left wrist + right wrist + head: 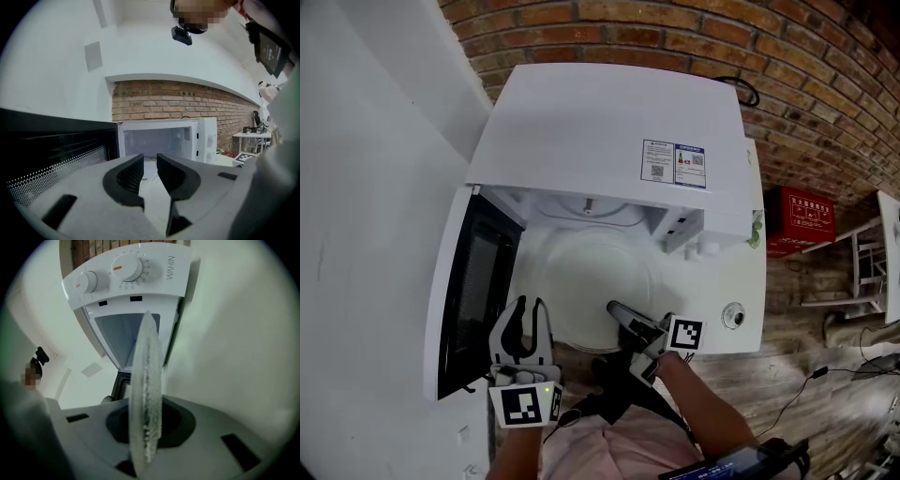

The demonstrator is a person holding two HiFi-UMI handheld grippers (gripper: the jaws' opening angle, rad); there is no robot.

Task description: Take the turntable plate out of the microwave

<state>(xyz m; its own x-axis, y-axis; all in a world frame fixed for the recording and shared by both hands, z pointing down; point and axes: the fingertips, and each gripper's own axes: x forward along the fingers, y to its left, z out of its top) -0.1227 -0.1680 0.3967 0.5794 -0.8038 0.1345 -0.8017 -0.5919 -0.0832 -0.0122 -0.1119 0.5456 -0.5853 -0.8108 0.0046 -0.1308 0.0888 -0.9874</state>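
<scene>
The white microwave (609,141) stands on a white table with its dark-windowed door (473,295) swung out to the left. The round glass turntable plate (591,286) lies about level in front of the cavity mouth. My right gripper (617,311) is shut on the plate's near right rim. In the right gripper view the plate (146,380) runs edge-on between the jaws of the right gripper (146,427), with the dial panel (124,273) behind. My left gripper (530,307) is open and holds nothing, just left of the plate beside the door. In the left gripper view, the left gripper (150,161) faces the cavity (164,138).
The table top (750,309) carries a small round object (733,315) right of the microwave. A brick wall (806,84) stands behind, with a red box (800,217) and a white frame (872,272) on the wooden floor at the right. A white wall lies to the left.
</scene>
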